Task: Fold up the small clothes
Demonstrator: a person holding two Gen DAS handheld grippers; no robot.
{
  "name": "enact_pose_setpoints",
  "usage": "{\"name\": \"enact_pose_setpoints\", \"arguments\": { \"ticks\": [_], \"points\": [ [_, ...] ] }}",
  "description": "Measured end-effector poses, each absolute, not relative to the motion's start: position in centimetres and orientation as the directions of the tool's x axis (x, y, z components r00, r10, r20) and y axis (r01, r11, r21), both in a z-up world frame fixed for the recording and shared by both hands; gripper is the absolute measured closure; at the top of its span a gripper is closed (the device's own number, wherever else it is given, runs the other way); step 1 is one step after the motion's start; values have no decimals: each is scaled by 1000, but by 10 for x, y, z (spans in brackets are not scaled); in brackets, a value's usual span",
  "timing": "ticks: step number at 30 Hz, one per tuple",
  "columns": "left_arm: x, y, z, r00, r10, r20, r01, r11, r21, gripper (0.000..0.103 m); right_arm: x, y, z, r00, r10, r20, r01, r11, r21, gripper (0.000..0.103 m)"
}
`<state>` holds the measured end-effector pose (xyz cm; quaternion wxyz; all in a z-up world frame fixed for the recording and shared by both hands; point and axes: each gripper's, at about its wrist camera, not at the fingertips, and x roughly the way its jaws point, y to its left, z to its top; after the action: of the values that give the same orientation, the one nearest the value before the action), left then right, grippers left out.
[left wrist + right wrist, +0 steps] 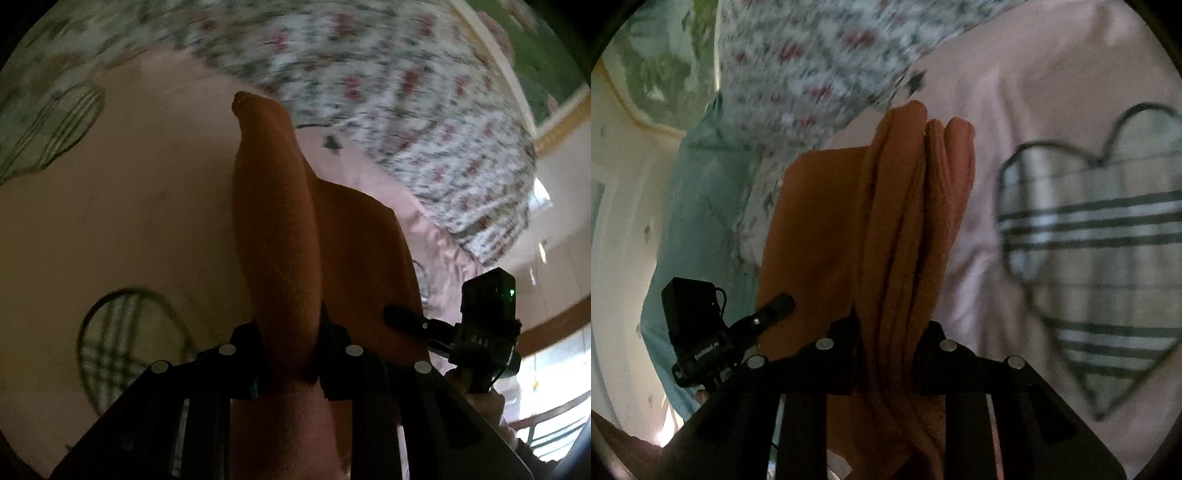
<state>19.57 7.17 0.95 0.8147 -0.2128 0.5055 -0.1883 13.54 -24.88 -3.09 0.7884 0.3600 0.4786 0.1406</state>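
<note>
An orange-brown cloth (273,229) hangs bunched between my two grippers above a pink bedsheet (129,221). My left gripper (288,332) is shut on one edge of the cloth, which runs away from the fingers in a long fold. My right gripper (890,328) is shut on another edge of the same cloth (897,221), gathered in several folds. The right gripper also shows in the left wrist view (406,317), pinching the cloth at the right. The left gripper shows in the right wrist view (775,306) at the lower left.
The pink sheet (1015,110) has grey striped heart prints (1100,258). A floral bedcover (369,74) lies beyond the cloth. A pale blue fabric (698,221) hangs at the bed's edge, with a wall and floor (554,258) beyond.
</note>
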Motion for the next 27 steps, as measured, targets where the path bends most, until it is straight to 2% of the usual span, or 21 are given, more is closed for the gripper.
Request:
{"name": "enact_pose_setpoints", "arguments": {
  "ticks": [5, 8, 11, 12, 15, 18, 20, 23, 27],
  "points": [
    [187, 91, -28, 386, -460, -799, 31, 873, -488, 80, 142, -229, -59, 442, 538, -718, 158, 741, 652, 80],
    [185, 102, -39, 385, -484, -786, 10, 853, -521, 78, 142, -233, -69, 436, 518, -736, 193, 745, 638, 80],
    [185, 101, -44, 379, -459, -803, 28, 873, -486, 76, 144, -236, -72, 432, 507, -746, 199, 753, 627, 80],
    [185, 100, -45, 375, -446, -812, 32, 882, -470, 71, 143, -236, -73, 430, 500, -752, 201, 759, 619, 80],
    [189, 96, -49, 355, -369, -859, -10, 917, -398, 43, 141, -236, -75, 427, 484, -764, 221, 764, 607, 73],
    [187, 108, -46, 374, -346, -860, -46, 920, -390, 40, 138, -241, -68, 433, 449, -782, 246, 775, 581, 67],
    [185, 117, -43, 390, -338, -857, -61, 919, -390, 40, 133, -246, -52, 472, 376, -797, 252, 809, 531, 63],
    [184, 126, -38, 408, -320, -855, -72, 922, -380, 40, 133, -248, -28, 533, 276, -800, 243, 855, 457, 63],
    [183, 126, -33, 419, -298, -857, -71, 931, -358, 40, 151, -237, -18, 550, 290, -783, 189, 870, 455, 64]
  ]
}}
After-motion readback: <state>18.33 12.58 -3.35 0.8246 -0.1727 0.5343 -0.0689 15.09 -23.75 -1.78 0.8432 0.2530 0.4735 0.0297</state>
